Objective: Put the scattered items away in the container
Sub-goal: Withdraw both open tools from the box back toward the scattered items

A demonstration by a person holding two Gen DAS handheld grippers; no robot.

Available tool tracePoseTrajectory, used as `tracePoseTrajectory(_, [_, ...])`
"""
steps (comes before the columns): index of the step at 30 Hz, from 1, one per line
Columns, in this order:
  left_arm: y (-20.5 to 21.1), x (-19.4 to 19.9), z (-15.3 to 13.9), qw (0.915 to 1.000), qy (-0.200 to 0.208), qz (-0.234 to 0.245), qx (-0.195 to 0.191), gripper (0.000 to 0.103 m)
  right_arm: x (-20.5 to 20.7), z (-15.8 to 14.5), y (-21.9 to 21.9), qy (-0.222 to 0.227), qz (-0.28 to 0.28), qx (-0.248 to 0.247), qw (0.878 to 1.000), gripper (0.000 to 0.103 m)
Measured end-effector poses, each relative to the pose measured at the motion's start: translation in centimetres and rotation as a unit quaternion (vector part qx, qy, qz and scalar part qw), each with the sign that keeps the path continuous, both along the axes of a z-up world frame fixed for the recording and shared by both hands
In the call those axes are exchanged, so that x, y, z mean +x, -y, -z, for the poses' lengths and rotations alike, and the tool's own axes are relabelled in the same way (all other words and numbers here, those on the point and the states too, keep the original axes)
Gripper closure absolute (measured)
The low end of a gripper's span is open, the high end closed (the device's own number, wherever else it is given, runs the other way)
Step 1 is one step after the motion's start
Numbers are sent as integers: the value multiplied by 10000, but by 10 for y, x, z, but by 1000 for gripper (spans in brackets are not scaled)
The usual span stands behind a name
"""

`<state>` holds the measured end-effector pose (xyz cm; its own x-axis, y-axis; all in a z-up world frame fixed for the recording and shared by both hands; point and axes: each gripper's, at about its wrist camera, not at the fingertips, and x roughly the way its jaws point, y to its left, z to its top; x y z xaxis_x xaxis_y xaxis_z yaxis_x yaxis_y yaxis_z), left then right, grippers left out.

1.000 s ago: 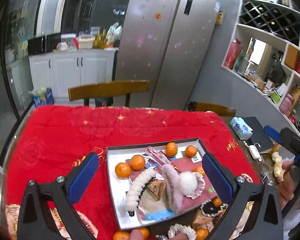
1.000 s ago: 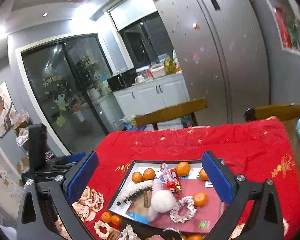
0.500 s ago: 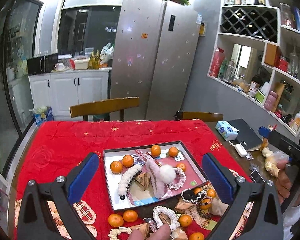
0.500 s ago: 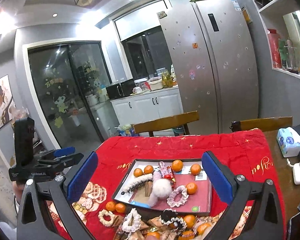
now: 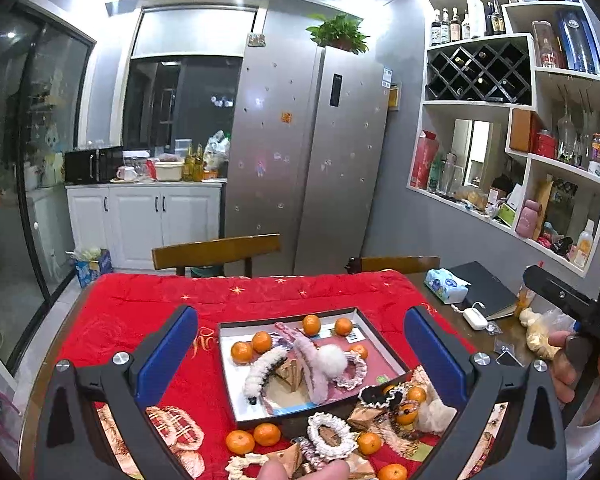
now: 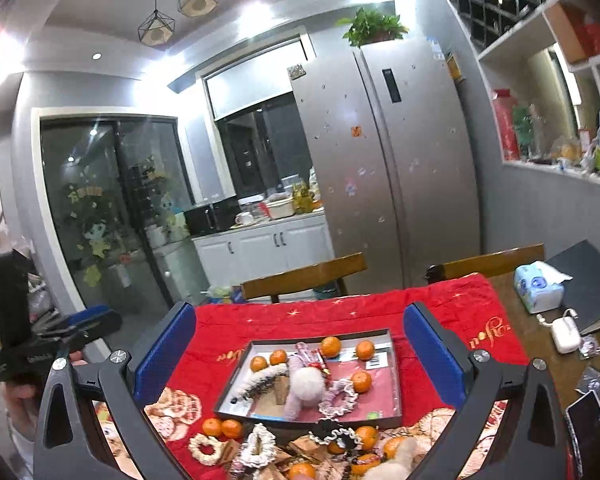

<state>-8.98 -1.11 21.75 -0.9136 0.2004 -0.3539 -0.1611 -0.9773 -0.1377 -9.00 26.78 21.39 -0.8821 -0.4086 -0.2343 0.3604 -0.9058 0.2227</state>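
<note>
A shallow dark-rimmed tray (image 5: 288, 322) sits on a red cloth (image 5: 140, 312) covering a dining table. Inside it lie several oranges (image 5: 262, 341), a pink furry hair clip (image 5: 312, 364) with a white pompom (image 5: 331, 360), a white-and-black clip (image 5: 264, 370) and a frilly scrunchie (image 5: 356, 368), all crowded toward the tray's middle.

Outside the tray, at its 6 o'clock edge, loose items are still scattered: two oranges (image 5: 254, 438) touching each other, a cream scrunchie (image 5: 331, 436), a black lace scrunchie (image 5: 378, 394), more oranges (image 6: 366, 436) and small paper wrappers heaped among them.

The left gripper (image 5: 300, 344) hangs above the tray, its blue-padded jaws spread wide and holding nothing. The right gripper (image 6: 300, 344) hangs likewise, jaws wide apart and empty. A hand (image 5: 580, 372) grips the right tool's handle at 3 o'clock in the left view.

At 3 o'clock of the tray, on bare wood, lie a tissue pack (image 5: 446, 284), a dark notebook (image 5: 484, 284) and a white charger (image 5: 475, 318). Two wooden chairs (image 5: 216, 252) stand at 12 o'clock, with a steel fridge (image 5: 308, 160) behind them.
</note>
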Motion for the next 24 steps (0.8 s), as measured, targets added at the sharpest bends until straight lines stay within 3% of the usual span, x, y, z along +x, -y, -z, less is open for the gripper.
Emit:
tracePoseTrajectory(10, [11,23,36,9996,213,-198,-27,0,30,25,10,-145,445,242,9986,0])
tracePoseTrajectory(18, [26,30,90,9983,560,-97,-115,0,49,63,-5,207,483,-273,9982,0])
tracePoseTrajectory(24, [39,34,120,9964,817,-226,101,0,54,85,-16,408,1054,-8,9936,0])
